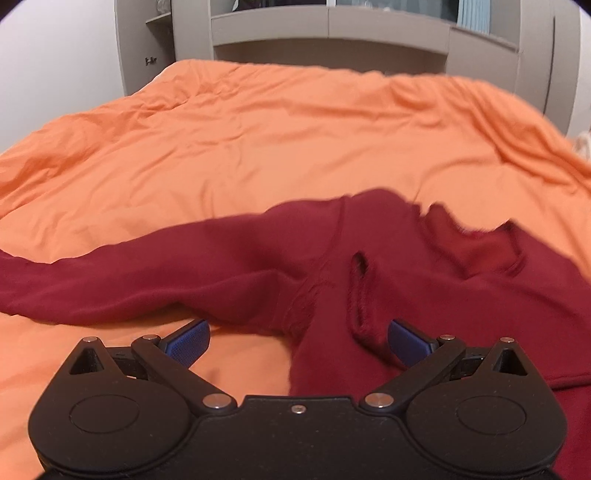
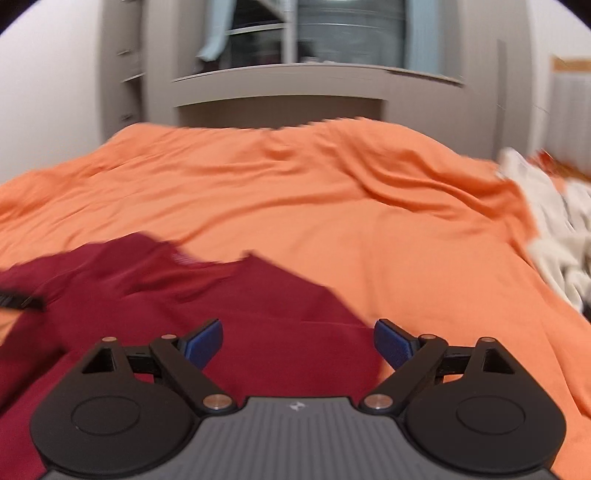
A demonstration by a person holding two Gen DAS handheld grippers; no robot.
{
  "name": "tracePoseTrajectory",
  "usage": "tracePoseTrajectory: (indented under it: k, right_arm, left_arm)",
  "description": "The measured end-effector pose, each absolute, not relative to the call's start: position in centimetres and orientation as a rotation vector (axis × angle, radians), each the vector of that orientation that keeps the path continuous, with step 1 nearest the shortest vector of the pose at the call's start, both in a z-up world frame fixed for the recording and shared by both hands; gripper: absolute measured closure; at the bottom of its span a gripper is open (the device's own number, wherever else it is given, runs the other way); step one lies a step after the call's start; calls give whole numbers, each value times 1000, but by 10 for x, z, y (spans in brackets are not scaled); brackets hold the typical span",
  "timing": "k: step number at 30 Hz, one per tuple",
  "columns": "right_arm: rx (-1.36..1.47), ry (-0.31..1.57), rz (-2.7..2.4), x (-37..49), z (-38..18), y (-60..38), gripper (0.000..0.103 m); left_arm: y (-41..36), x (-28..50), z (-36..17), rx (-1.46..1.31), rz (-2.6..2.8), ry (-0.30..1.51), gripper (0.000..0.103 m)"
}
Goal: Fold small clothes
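Both our left gripper (image 1: 298,339) and right gripper (image 2: 298,341) hover, jaws apart, over an unfolded maroon sweatshirt (image 1: 406,280) on the orange bed (image 1: 258,147), so gripping its edges likely comes next.

An orange duvet (image 1: 295,140) covered the bed; grey shelves (image 1: 332,33) filled the top, pale laundry (image 2: 554,229) lay far right.

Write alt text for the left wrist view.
A dark red sweater lies rumpled on an orange bed cover, one sleeve stretched left. The left tool hangs open above the sweater near its armpit. Grey shelving stands behind the bed.
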State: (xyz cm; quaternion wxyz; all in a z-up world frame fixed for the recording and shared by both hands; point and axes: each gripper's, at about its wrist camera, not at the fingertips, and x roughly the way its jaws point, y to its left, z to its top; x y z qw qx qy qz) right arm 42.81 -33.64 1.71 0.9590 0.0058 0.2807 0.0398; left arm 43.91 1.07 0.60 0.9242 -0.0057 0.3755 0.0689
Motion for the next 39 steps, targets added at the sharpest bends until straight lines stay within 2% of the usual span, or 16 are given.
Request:
tracePoseTrajectory:
  k: [3,6,8,12,14,16,17,23,27,30,34,39]
  right_arm:
    - [126,595,38,443,-1,-366,14]
    - [229,606,-12,450,-19,-387,26]
    - [287,607,-37,453,-29,-399,40]
    - [355,628,-15,458,-42,-407,51]
    - [376,643,6,460,-45,-408,71]
    - [364,643,9,461,-44,-407,84]
    - [348,636,7,459,-42,-406,87]
    - [260,573,-49,459,-22,-405,92]
    - [238,600,-83,461,-33,-408,92]
    - [221,619,-79,460,-34,-404,86]
    - [171,608,-72,446,-21,-400,45]
    - [67,591,-45,413,-3,-387,19]
  left_arm:
    - [13,442,1,-7,159,798,1]
    - [18,443,-5,-20,171,829,1]
    - [20,445,-8,-29,176,844,1]
    - [22,448,-14,-31,184,878,1]
    - [22,448,-16,-29,185,882,1]
    - [21,447,-15,-24,185,880,1]
    - [21,447,-15,-21,185,880,1]
    - [19,446,-15,-11,165,887,0]
    - [4,447,-23,79,166,918,1]
    - [-1,446,-22,120,169,908,0]
    - [3,445,-20,96,164,912,1]
    - [6,438,-2,30,119,875,1]
